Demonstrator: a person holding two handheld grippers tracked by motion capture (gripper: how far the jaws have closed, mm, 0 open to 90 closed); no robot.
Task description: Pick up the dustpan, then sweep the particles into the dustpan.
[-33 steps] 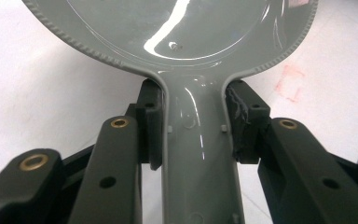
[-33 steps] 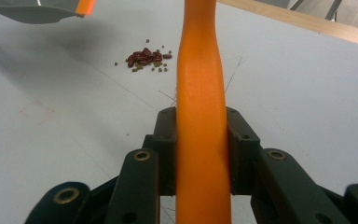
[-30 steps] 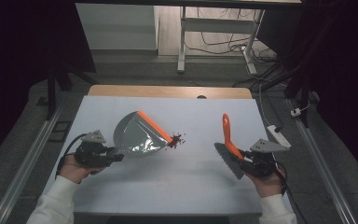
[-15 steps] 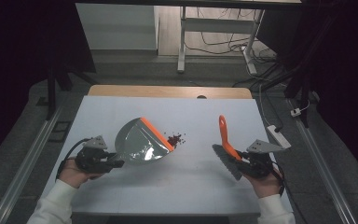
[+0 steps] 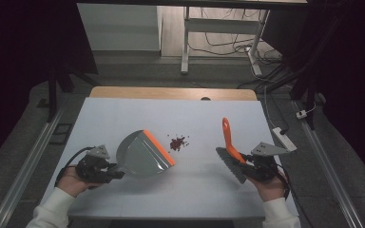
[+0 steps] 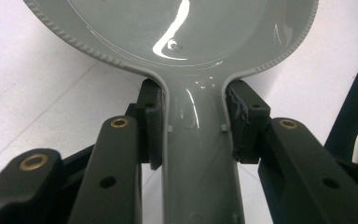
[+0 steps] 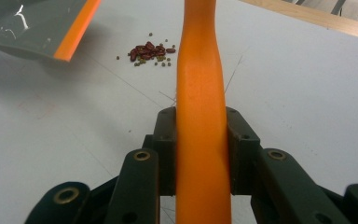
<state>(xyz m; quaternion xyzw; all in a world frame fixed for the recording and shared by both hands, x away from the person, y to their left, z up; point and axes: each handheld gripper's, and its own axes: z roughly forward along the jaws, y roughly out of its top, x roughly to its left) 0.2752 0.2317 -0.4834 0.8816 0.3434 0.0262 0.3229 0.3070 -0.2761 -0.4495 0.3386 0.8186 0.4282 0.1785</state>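
A grey dustpan (image 5: 140, 156) with an orange lip lies low on the white table (image 5: 123, 114), its lip facing a small pile of dark red beans (image 5: 177, 142) just beyond it. My left gripper (image 5: 110, 172) is shut on the dustpan's handle (image 6: 196, 149), with a jaw on each side of it. My right gripper (image 5: 245, 164) is shut on the orange handle (image 7: 200, 93) of a brush (image 5: 228, 142), whose grey bristles point toward the person. In the right gripper view the beans (image 7: 149, 51) lie ahead to the left, next to the dustpan lip (image 7: 77, 28).
The table's wooden far edge (image 5: 171, 92) runs along the back. A white power strip (image 5: 283, 138) lies at the right edge. Beyond the table are a metal stand (image 5: 186, 42) and loose cables on the floor.
The dustpan has come down from a steep tilt to lie nearly flat, and the left hand has drawn back toward the person. The brush has shifted slightly left. The beans have not moved.
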